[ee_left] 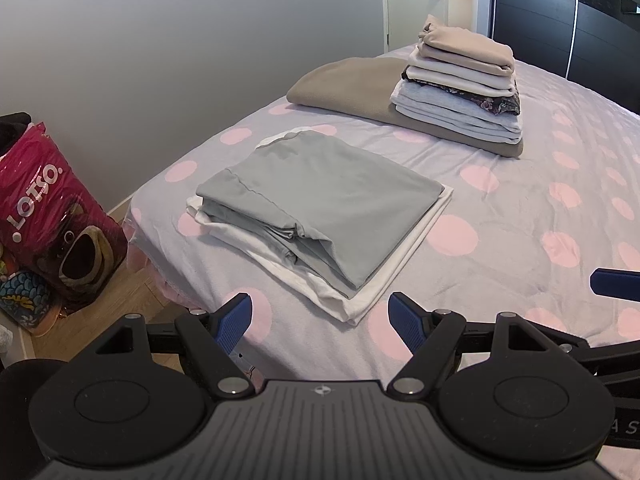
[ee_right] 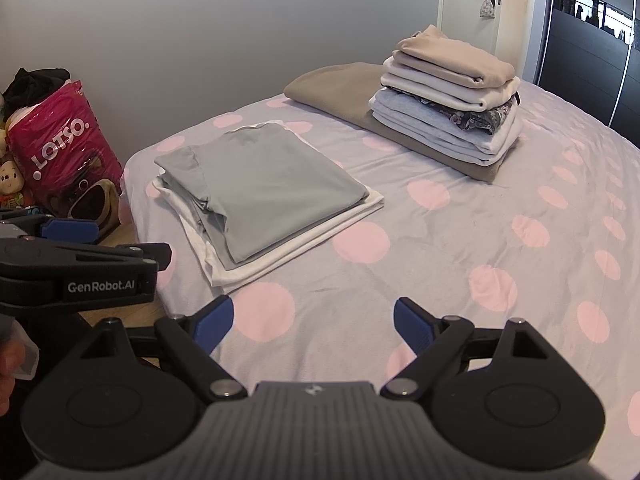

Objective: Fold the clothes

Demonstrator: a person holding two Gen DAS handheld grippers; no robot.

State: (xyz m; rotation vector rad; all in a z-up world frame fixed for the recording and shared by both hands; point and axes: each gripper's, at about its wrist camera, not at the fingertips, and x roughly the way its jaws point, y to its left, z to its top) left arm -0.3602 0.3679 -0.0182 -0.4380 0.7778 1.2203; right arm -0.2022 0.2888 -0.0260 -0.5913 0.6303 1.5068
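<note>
A folded grey shirt (ee_left: 320,196) (ee_right: 264,188) lies on top of a folded white garment (ee_left: 360,300) (ee_right: 280,268) near the bed's left corner. My left gripper (ee_left: 320,320) hovers open just in front of this small pile, nothing between its blue fingers. My right gripper (ee_right: 312,320) is open too, held over the bedspread to the right of the pile, empty. Farther back stands a taller stack of folded clothes (ee_left: 460,92) (ee_right: 448,100) on a folded tan blanket (ee_left: 344,84) (ee_right: 332,84).
The bed (ee_left: 500,208) (ee_right: 460,240) has a lilac cover with pink dots. A pink Lotso bag (ee_left: 52,216) (ee_right: 68,152) and soft toys sit on the wooden floor at the left. A grey wall, a door (ee_right: 472,8) and a dark wardrobe (ee_right: 592,52) stand behind.
</note>
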